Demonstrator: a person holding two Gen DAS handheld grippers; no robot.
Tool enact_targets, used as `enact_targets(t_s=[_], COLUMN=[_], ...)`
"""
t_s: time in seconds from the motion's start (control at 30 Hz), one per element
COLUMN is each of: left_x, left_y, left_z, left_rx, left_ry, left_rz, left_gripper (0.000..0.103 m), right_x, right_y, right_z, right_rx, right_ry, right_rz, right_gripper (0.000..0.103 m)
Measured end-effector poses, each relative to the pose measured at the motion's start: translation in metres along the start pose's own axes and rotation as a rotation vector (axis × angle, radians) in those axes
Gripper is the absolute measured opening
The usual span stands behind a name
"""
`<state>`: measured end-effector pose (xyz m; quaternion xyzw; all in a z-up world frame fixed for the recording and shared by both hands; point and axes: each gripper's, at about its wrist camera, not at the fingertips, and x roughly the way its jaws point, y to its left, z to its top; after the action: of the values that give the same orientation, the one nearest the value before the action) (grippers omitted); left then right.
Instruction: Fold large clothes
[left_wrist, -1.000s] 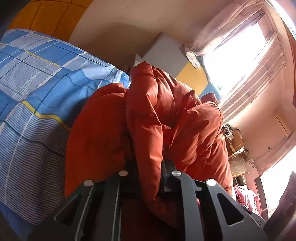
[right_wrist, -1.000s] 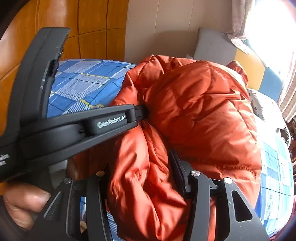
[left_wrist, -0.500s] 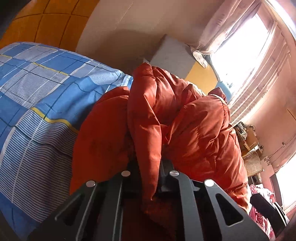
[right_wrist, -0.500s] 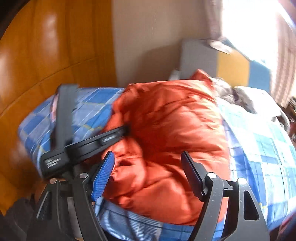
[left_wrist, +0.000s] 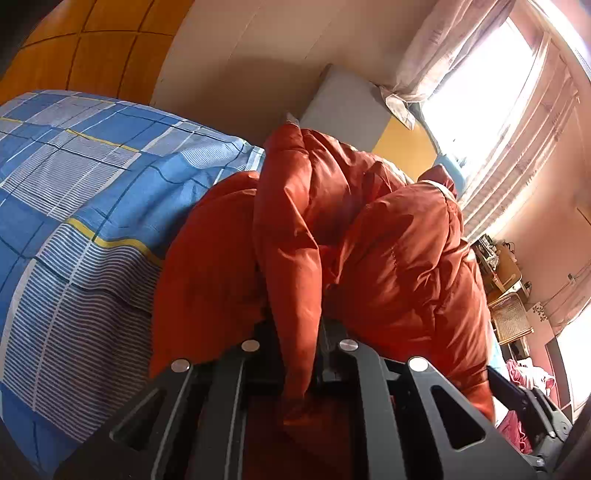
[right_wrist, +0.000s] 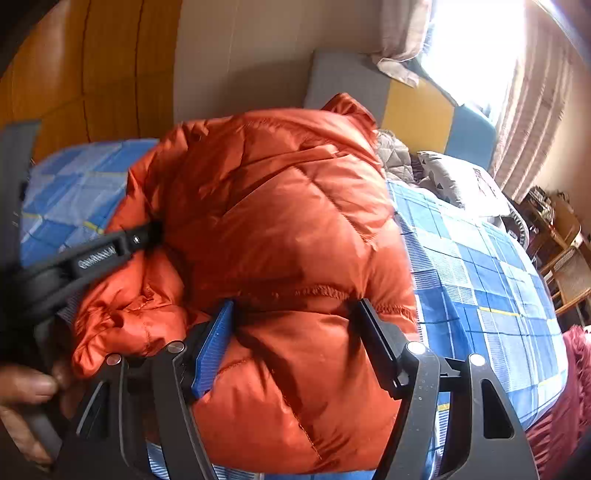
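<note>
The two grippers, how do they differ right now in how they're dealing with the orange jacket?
The left gripper is shut, pinching a fold of the orange puffer jacket between its fingers; the right gripper is open, its fingers spread either side of the jacket's bulk without clamping it. The right gripper's blue pad shows; the left's pads are buried in fabric. Both are at the jacket on the blue checked bedspread.
</note>
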<state>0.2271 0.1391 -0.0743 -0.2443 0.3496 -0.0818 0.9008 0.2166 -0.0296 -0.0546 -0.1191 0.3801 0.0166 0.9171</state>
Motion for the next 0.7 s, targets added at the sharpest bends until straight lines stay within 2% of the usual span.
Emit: enact_targets(t_s=[0.1,0.13,0.17,0.27,0.37,0.4,0.43,0.47,0.53,0.7], left_x=[-0.007,-0.010,-0.013,-0.022,-0.017,-0.014,-0.010,-0.007,-0.004,-0.004], left_y=[0.003,0.005,0.006,0.004,-0.005,-0.008,-0.011,-0.012,-0.009,-0.002], left_z=[0.002,0.004,0.004,0.007,0.010,0.010,0.009,0.009,0.008,0.005], left_rx=[-0.022,-0.032,-0.038,-0.026,0.023,0.042,0.058,0.066,0.048,0.030], left_ry=[0.000,0.004,0.003,-0.014,-0.005,0.001,0.008,0.009,0.004,0.007], left_rz=[-0.026,-0.047,-0.063,-0.083,-0.056,-0.040,-0.033,-0.025,-0.024,-0.020], left_gripper=[0.016,0.021,0.031,0.044,0.046,0.045,0.030,0.020,0.013,0.009], right_x=[0.005,0.006,0.007,0.010,0.011,0.011,0.012,0.012,0.013,0.007], right_y=[0.004,0.006,0.006,0.008,0.012,0.013,0.015,0.015,0.015,0.007], right_z=[0.001,0.001,0.002,0.004,0.006,0.007,0.006,0.006,0.006,0.008], right_rx=[-0.025,-0.026,-0.030,-0.044,-0.057,-0.059,-0.061,-0.066,-0.065,-0.042], right_ry=[0.016,0.019,0.022,0.029,0.035,0.036,0.036,0.034,0.034,0.025], right_rz=[0.007,0.010,0.016,0.024,0.027,0.028,0.028,0.028,0.032,0.083], right_gripper=[0.068,0.068,0.068,0.068,0.068,0.068,0.068,0.068,0.068,0.068])
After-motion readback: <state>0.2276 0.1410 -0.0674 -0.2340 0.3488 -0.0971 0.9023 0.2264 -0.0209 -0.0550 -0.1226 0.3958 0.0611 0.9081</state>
